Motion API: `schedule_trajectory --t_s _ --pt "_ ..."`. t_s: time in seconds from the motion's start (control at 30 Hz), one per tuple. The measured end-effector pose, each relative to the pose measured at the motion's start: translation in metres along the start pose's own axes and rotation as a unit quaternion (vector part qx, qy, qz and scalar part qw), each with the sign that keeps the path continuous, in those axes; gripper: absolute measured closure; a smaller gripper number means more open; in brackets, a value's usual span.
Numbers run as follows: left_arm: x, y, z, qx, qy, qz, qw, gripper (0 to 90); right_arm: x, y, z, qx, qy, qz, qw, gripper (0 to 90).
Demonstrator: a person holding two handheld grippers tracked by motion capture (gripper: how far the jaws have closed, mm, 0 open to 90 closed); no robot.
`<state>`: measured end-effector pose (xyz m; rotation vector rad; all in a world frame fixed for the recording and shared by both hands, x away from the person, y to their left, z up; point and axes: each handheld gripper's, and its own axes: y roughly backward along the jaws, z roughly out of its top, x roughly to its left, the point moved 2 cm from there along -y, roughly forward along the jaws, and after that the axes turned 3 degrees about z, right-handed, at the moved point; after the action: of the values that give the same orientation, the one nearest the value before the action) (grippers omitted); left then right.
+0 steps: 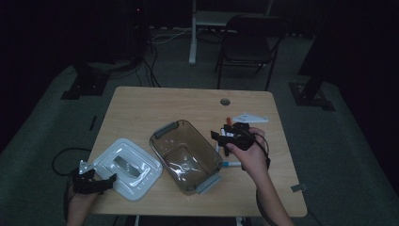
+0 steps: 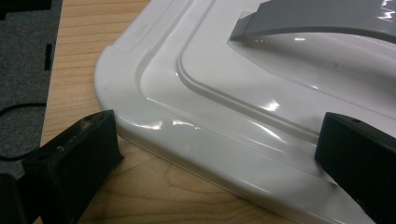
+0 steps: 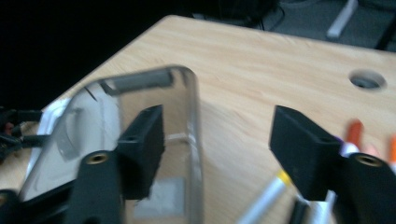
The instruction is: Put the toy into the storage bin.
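High view, right gripper [image 1: 221,136] wide, nothing held, just right of clear container [image 1: 186,155], markers [image 1: 229,164] beneath.

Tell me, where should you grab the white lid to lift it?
Probably the grey handle arching across the middle of the white lid. Come straight down from above, jaws either side of it. The lid lies flat on the table, so its thin rim gives little to pinch.
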<state>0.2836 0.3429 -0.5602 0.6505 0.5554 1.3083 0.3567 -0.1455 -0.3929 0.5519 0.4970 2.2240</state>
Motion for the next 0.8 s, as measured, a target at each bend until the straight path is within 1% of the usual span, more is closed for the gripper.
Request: schedule_trajectory --t_s 0.03,0.07,0.13,0.17,0.2,0.23,0.27,0.3,0.33,0.37,0.47,0.5,0.57,0.63,0.67,0.7,0.77,0.8 --pt "0.0 0.0 0.0 0.0 0.0 0.0 1.0 0.5 -0.006 0.003 -0.002 0.002 -0.005 -0.005 1.0 36.8" --pt "0.0 0.0 0.0 0.0 0.0 0.0 1.0 0.5 -0.023 0.009 -0.007 0.005 -0.011 -0.03 0.9995 38.2" --pt "0.0 0.0 0.0 0.0 0.0 0.0 1.0 0.5 -0.035 0.012 -0.011 -0.005 -0.017 -0.039 0.9991 37.7" --pt "0.0 0.0 0.0 0.0 0.0 0.0 1.0 0.5 -0.044 0.014 -0.014 -0.008 -0.019 -0.05 0.9986 37.9" --pt "0.0 0.0 0.0 0.0 0.0 0.0 1.0 0.5 -0.049 0.014 -0.016 -0.007 -0.024 -0.056 0.9981 38.0" --pt "0.0 0.0 0.0 0.0 0.0 0.0 1.0 0.4 -0.049 0.014 -0.016 -0.007 -0.024 -0.056 0.9981 38.0" --pt "0.0 0.0 0.0 0.0 0.001 0.0 1.0 0.4 -0.058 0.015 -0.02 -0.007 -0.025 -0.067 0.9974 38.3" --pt "0.0 0.0 0.0 0.001 0.001 0.0 1.0 0.5 -0.066 0.015 -0.024 -0.01 -0.014 -0.087 0.9961 38.1" --pt "0.0 0.0 0.0 0.001 0.0 0.0 1.0 0.5 -0.072 0.015 -0.027 -0.004 -0.003 -0.099 0.9951 38.2" --pt "0.0 0.0 0.0 0.001 0.0 0.0 1.0 0.5 -0.076 0.014 -0.029 0.0 0.001 -0.104 0.9946 38.6" --pt "0.0 0.0 0.0 0.001 0.0 0.0 1.0 0.5 -0.093 0.011 -0.039 0.026 -0.007 -0.124 0.9919 41.7" --pt "0.0 0.0 0.0 0.001 0.0 0.0 1.0 0.5 -0.099 0.01 -0.042 0.034 -0.014 -0.131 0.9907 44.4" --pt "0.0 0.0 0.0 0.001 0.0 0.0 1.0 0.5 -0.111 0.007 -0.049 0.047 -0.028 -0.136 0.9892 46.6" --pt "0.0 0.0 0.0 0.001 0.0 0.0 1.0 0.5 -0.123 0.004 -0.058 0.065 -0.045 -0.143 0.9865 50.2" --pt "0.0 0.0 0.0 0.001 0.0 -0.001 1.0 0.5 -0.127 0.002 -0.06 0.069 -0.046 -0.147 0.9856 52.7" --pt "0.0 0.0 0.0 0.001 0.0 -0.001 1.0 0.5 -0.132 0.001 -0.064 0.072 -0.05 -0.151 0.9846 53.2" --pt "0.0 0.0 0.0 0.001 0.0 -0.001 1.0 0.5 -0.143 -0.004 -0.07 0.086 -0.063 -0.155 0.9822 56.8" --pt "0.0 0.0 0.0 0.001 0.0 -0.001 1.0 0.5 -0.143 -0.004 -0.07 0.086 -0.063 -0.155 0.9822 56.8"
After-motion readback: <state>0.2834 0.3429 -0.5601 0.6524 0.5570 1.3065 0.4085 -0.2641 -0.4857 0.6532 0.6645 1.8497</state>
